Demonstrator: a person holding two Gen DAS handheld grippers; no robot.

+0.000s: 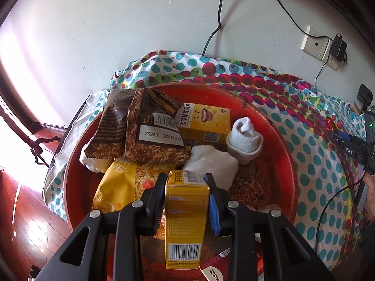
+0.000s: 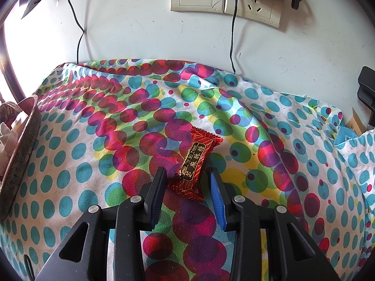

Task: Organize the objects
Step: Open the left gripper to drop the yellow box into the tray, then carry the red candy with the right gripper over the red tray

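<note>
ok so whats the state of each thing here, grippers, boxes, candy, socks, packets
left gripper: shut on a yellow box, held over the red tray
right gripper: open, jaws either side of the red candy
red candy: sealed, flat on the dotted cloth
second yellow box: closed, lying in the tray
brown packet: sealed, atop the other items
white sock: rolled up

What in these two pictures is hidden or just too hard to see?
- Left view: yellow bag, partly under the brown bags.
- Left view: red packet, cut off by the bottom edge.
- Right view: red tray, mostly beyond the left edge.
- Right view: candy small print, too small.
</note>
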